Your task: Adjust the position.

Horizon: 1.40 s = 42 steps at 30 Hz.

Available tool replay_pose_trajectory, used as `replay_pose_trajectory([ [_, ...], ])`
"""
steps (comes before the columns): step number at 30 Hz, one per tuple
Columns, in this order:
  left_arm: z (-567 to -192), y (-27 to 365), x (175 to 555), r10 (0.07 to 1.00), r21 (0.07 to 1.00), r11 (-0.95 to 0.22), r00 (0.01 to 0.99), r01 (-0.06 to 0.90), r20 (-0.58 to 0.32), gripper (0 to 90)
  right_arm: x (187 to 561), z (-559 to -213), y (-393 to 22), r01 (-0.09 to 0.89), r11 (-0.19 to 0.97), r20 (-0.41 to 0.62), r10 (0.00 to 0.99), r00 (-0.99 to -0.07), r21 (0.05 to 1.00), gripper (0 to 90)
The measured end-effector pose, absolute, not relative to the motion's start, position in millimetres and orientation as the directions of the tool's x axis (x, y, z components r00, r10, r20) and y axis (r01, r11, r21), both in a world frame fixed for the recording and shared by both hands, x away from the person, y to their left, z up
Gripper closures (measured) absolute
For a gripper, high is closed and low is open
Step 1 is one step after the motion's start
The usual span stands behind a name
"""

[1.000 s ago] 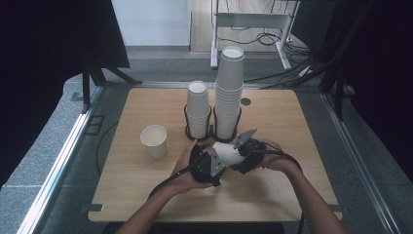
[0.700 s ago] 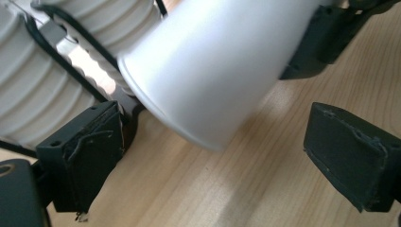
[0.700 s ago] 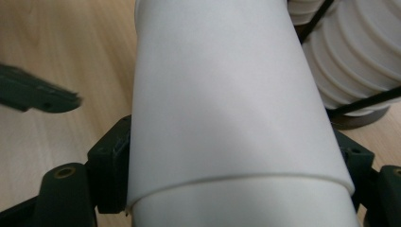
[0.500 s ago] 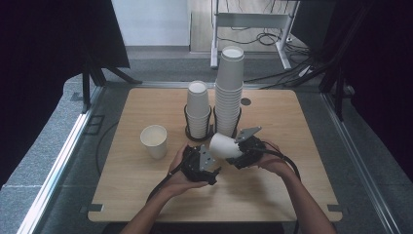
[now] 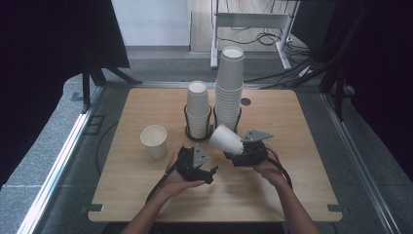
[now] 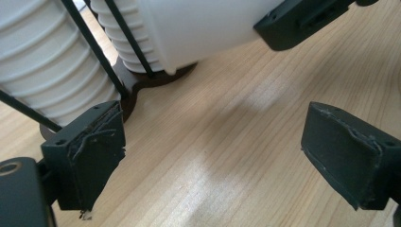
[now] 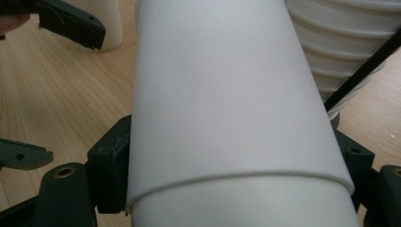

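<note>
R gripper [image 5: 233, 151] clamps plain white cup [image 5: 226, 139] (no print); L gripper [image 5: 210, 174] jaws wide.

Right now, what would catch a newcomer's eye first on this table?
Two stacks of paper cups stand in a black wire rack at the table's middle. In front, the right tongs hold one cup tilted on its side, while a lone cup stands to the left.

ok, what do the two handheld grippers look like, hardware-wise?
Both are black. The left gripper and right gripper each carry a grey three-cornered plate on top and trail a black cable back along the forearm. The left gripper view shows blocky jaws faced with scuffed, frayed dark pads. No sleeves are visible on the forearms.
</note>
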<state>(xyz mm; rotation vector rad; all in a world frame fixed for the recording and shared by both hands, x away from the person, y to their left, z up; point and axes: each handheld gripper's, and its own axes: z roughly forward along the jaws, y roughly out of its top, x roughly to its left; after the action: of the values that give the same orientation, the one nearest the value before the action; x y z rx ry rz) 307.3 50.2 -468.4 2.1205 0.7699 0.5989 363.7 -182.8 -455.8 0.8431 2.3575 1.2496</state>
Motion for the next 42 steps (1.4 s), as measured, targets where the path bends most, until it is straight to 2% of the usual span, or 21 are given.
replay_pose_trajectory([
  [11, -470, 55, 311, 0.730, 0.811, -0.454, 0.676, 0.368, 0.102, 8.8, 343, -463, -186, 0.300, 0.313, 0.008, 0.680, -0.733, 0.901, 21.7],
  [22, -475, 57, 310, 0.738, 0.805, -0.439, 0.672, 0.400, 0.068, 8.8, 334, -469, -188, 0.264, 0.245, 0.028, 0.683, -0.730, 0.933, 21.7],
  [35, -482, 68, 313, 0.764, 0.803, -0.378, 0.645, 0.460, -0.010, 11.4, 323, -476, -189, 0.251, 0.156, 0.088, 0.662, -0.744, 0.955, 21.7],
  [42, -482, 78, 318, 0.770, 0.791, -0.318, 0.629, 0.523, -0.107, 12.8, 318, -477, -187, 0.233, 0.104, 0.111, 0.650, -0.752, 0.967, 21.6],
])
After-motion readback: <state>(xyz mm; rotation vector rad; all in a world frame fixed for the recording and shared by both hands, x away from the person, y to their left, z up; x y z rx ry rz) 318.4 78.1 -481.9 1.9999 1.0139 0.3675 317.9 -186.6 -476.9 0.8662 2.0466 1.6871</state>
